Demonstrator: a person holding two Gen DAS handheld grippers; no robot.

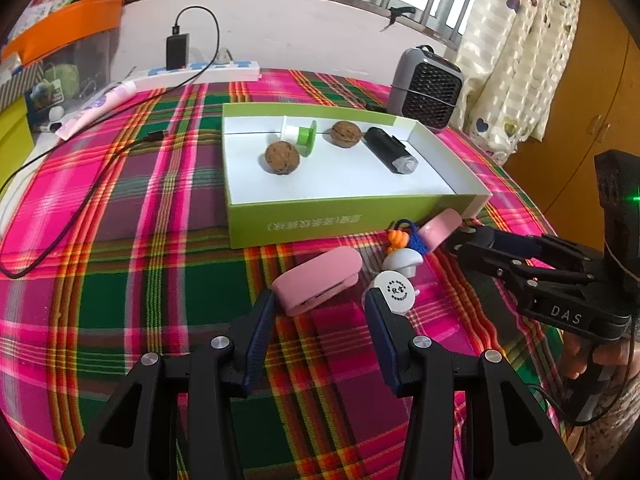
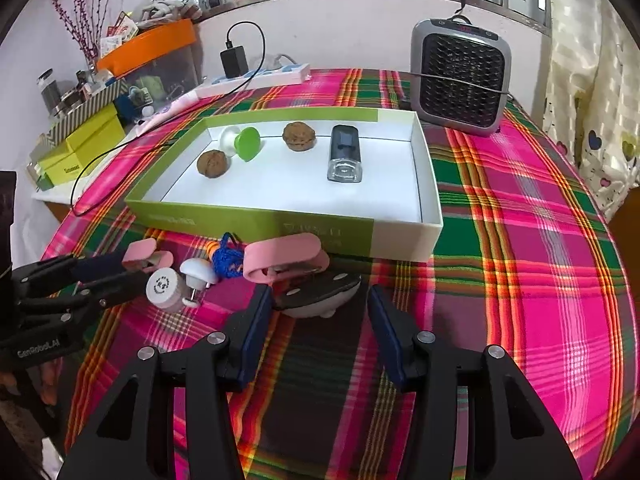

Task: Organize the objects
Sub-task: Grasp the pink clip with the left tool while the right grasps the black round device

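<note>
Plaid cloth [image 1: 132,248] in pink, green and red is spread over the surface, and a shallow green box [image 1: 320,222] with a white inside is set on it. Inside the box: two walnuts [image 1: 282,158] [image 1: 346,133], a white-and-green spool [image 1: 302,136] lying between them toward the back wall, and a black cylinder with a clear end [image 1: 390,150] on the right.

Outside, just in front of the box's near wall, a loose cluster is seen — pink clip [image 1: 320,280], white round cap with print [image 1: 394,291], small white knob [image 1: 402,260], blue-and-orange cord trinket [image 1: 404,236], a second pink clip [image 2: 284,260], and a black-and-white rounded item [image 2: 320,294].

Left tongs [image 1: 320,304] are held apart, low over the cloth; the pink clip lies beside the left fingertip and the white cap overlaps the right one, nothing clamped. Right tongs [image 2: 316,300] are also apart — the black-and-white item sits between the tips, touching the left one in the right wrist view, not gripped. From the left wrist view the right tongs reach in at the second pink clip by the box corner.

Behind the box: a grey fan heater [image 2: 460,76] and a power strip with a black charger [image 2: 234,62] plugged in, its cable trailing across the cloth.
</note>
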